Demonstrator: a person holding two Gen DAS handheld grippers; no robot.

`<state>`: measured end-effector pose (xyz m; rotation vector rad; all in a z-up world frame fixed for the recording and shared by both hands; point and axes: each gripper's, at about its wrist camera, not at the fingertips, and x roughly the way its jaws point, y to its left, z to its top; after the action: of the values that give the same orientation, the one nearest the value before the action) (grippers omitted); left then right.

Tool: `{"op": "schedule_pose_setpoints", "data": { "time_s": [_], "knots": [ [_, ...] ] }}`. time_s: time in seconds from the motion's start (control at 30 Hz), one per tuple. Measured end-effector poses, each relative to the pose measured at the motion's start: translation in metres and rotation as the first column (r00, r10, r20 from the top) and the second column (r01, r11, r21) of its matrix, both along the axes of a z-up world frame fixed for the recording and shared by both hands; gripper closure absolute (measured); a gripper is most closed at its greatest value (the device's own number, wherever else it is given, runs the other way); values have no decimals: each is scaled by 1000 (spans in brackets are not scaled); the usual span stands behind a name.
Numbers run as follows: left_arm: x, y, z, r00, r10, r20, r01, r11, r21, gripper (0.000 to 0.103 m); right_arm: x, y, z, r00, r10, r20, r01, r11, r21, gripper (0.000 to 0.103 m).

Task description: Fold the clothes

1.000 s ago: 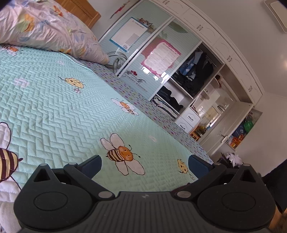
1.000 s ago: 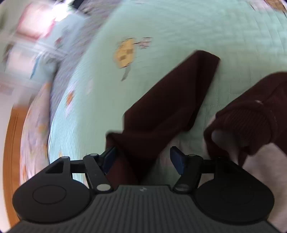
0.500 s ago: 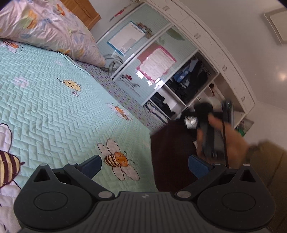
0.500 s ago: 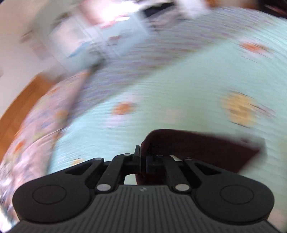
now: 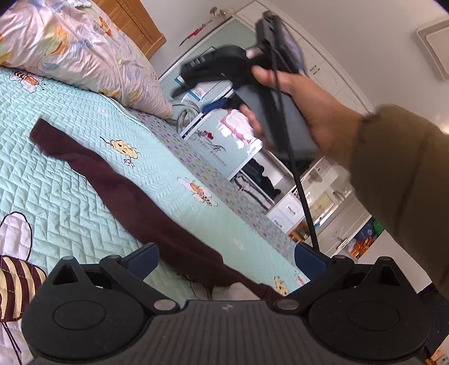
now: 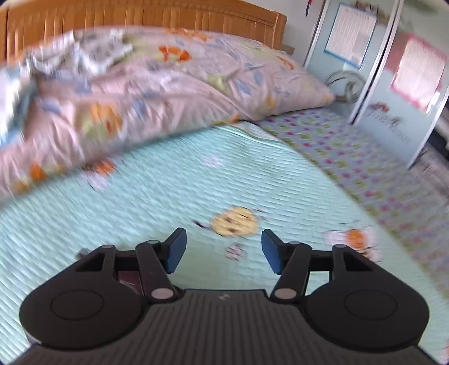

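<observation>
A mint-green quilted bedspread [image 5: 70, 157] printed with cartoon bees fills the left and centre of the left wrist view and the lower half of the right wrist view. A floral pillow [image 6: 157, 92] lies at the upper left of both views, resting against an orange wooden headboard [image 6: 140, 16]. A strip of sheet with small coloured dots [image 6: 350, 157] borders the bedspread on the right. A wardrobe with pale blue sliding doors [image 6: 393, 92] occupies the upper right; a white chart [image 6: 352, 33] and a pink poster [image 6: 418, 78] are fixed to the doors. Coiled grey cable [image 5: 183, 116] sits beside the pillow's corner.
</observation>
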<state>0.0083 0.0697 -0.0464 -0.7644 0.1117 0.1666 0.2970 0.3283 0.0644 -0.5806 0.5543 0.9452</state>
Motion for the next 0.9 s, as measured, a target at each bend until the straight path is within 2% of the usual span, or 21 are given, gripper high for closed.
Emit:
{"op": "schedule_pose_setpoints", "data": {
  "time_s": [0.03, 0.1, 0.2, 0.3, 0.37, 0.43, 0.47, 0.57, 0.63, 0.73, 0.83, 0.9],
  "knots": [
    [-2, -1, 0, 1000, -1, 3, 1, 1000, 3, 0, 1, -15, 0, 1000, -16, -5, 16, 1000, 15, 42],
    [-4, -2, 1, 1000, 1, 9, -1, 1000, 3, 0, 10, -53, 4, 994, -59, -91, 66, 995, 78, 42],
    [-7, -3, 1, 1000, 6, 15, -6, 1000, -4, 0, 23, -134, 7, 956, -130, -263, 180, 969, 172, 41],
    [-6, -7, 3, 1000, -1, 21, 1, 1000, -2, 1, 23, -234, -3, 903, -214, -371, 320, 913, 251, 41],
    [-2, -12, 7, 1000, -16, 19, 15, 1000, 24, 0, 15, -309, -12, 868, -285, -406, 423, 854, 303, 40],
    [2, -23, 10, 999, -44, 10, 43, 996, 73, 0, 3, -383, -24, 834, -389, -391, 520, 791, 322, 36],
    [5, -30, 11, 998, -58, -2, 58, 993, 103, 0, -4, -415, -31, 821, -446, -356, 554, 773, 309, 33],
    [17, -51, 12, 994, -97, -59, 106, 975, 193, 0, -23, -492, -66, 776, -588, -227, 629, 745, 222, 30],
    [26, -62, 7, 989, -108, -99, 128, 967, 219, 0, -29, -523, -94, 752, -632, -185, 657, 742, 133, 30],
    [38, -70, -1, 982, -109, -155, 143, 962, 233, 0, -27, -543, -127, 752, -632, -188, 649, 759, 42, 29],
    [45, -72, -8, 977, -96, -189, 140, 963, 232, 0, -19, -541, -151, 774, -621, -125, 625, 781, -15, 27],
    [48, -71, -11, 975, -92, -203, 137, 965, 224, 0, -9, -545, -162, 777, -618, -124, 620, 785, -26, 25]
  ]
}}
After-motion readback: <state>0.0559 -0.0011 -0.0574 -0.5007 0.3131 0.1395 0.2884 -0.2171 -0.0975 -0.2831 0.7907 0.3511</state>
